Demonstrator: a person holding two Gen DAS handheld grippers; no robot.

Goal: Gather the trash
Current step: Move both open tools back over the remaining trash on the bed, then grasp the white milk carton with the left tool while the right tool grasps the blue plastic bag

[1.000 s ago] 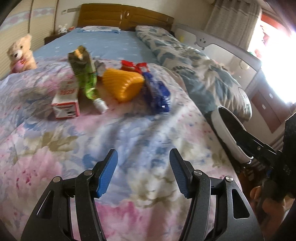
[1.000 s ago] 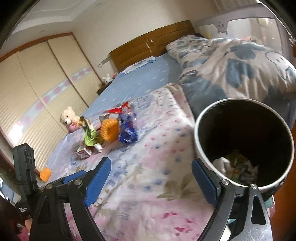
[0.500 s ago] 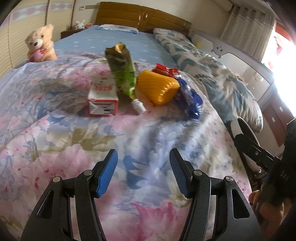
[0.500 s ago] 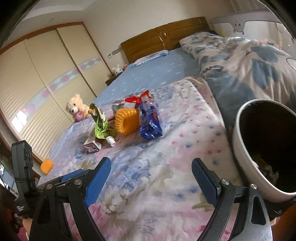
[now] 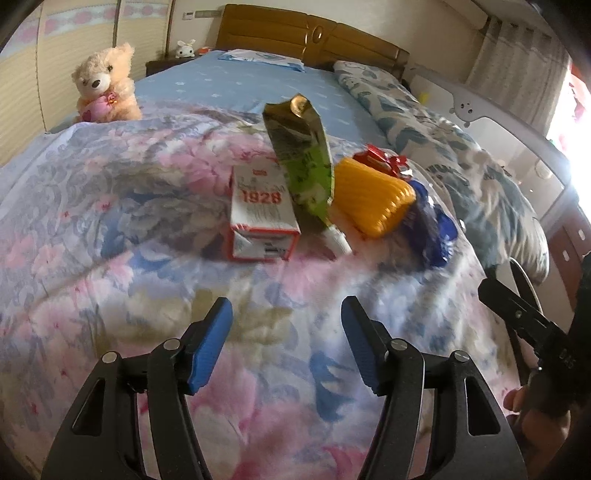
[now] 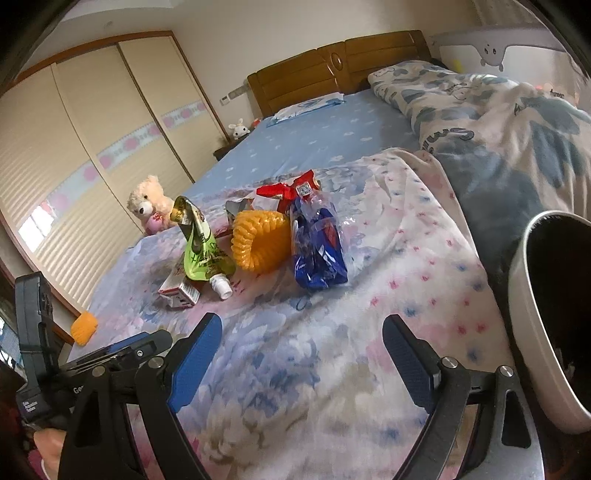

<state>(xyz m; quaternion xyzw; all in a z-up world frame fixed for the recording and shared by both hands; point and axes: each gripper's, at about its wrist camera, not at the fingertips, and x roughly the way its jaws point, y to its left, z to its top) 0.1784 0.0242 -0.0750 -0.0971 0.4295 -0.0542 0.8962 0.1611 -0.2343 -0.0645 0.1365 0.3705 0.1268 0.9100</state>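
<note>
Trash lies on the floral quilt: a red-and-white carton [image 5: 263,214] [image 6: 179,291], a green spouted pouch [image 5: 303,173] [image 6: 203,249], an orange ribbed cup [image 5: 373,197] [image 6: 260,240], a red wrapper [image 5: 384,162] [image 6: 291,190] and a blue plastic bag [image 5: 432,232] [image 6: 317,251]. My left gripper [image 5: 286,339] is open and empty, a short way before the carton. My right gripper [image 6: 303,363] is open and empty, nearer than the blue bag. A white trash bin [image 6: 546,332] with a dark inside stands at the right, beside the bed.
A teddy bear [image 5: 105,86] [image 6: 149,203] sits at the quilt's far left. A folded patterned duvet [image 6: 498,122] lies along the right side. The wooden headboard [image 5: 310,35] and a bed rail [image 5: 498,122] are behind. An orange object [image 6: 84,326] lies low at left.
My left gripper has moved closer to the trash pile, which now looks larger and more central. My right gripper has swung left, so the bin slid to the right edge.
</note>
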